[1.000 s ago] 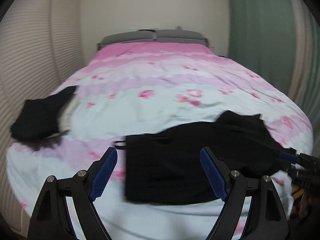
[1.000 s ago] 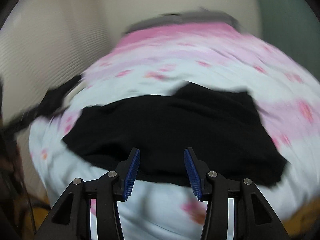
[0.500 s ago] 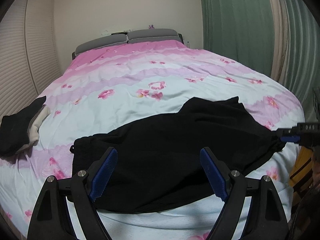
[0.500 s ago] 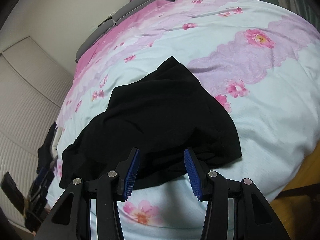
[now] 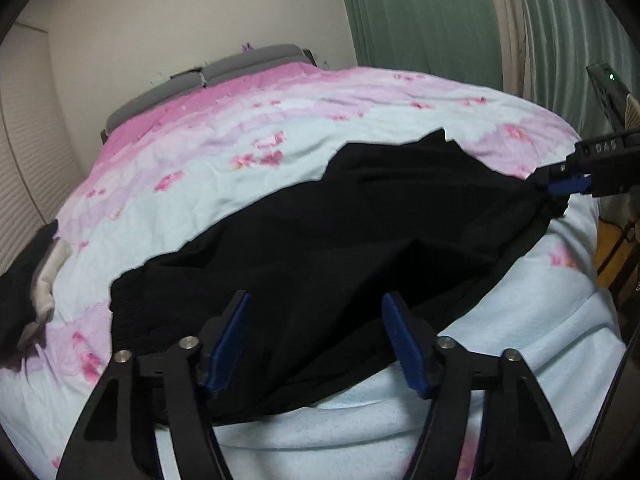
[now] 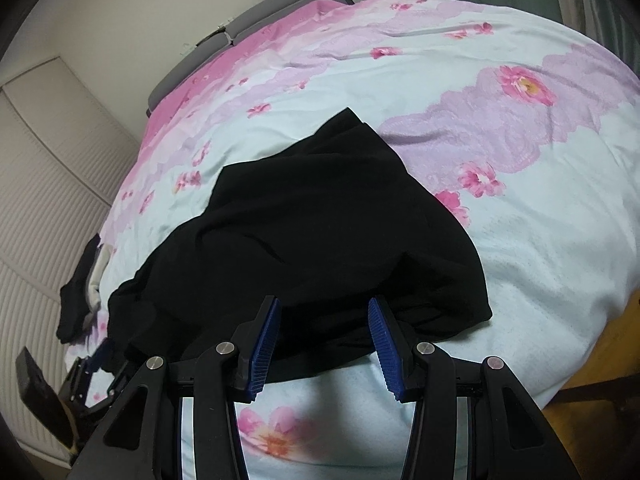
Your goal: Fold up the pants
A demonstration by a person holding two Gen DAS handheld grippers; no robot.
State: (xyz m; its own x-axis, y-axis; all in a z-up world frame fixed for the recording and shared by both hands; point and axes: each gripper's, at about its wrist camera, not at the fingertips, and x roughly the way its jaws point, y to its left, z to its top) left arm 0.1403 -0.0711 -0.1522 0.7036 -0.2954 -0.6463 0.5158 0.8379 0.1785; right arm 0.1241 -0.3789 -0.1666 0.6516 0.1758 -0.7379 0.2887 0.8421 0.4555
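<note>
Black pants [image 5: 340, 240] lie crumpled across the near end of a bed with a pink flowered cover [image 5: 248, 128]. My left gripper [image 5: 315, 300] is low over their near edge. Its jaws are closing, with black cloth between the blue pads and the pads still apart from it. My right gripper [image 6: 324, 304] straddles the other end of the pants [image 6: 320, 220], its jaws partly apart and cloth lying between them. In the left wrist view the right gripper [image 5: 568, 186] shows at the pants' right tip. In the right wrist view the left gripper [image 6: 100, 360] shows at their left end.
A pile of dark and white clothes [image 5: 28, 284] lies on the bed's left side. Grey pillows [image 5: 240, 66] sit at the head. A green curtain [image 5: 420, 20] hangs on the right, white slatted doors [image 6: 48, 184] stand on the left. Wooden floor [image 6: 600, 392] shows beyond the bed's corner.
My left gripper has dropped closer to the pants' near edge and its jaws have narrowed. My right gripper swung over, rolled and settled at the pants' right end.
</note>
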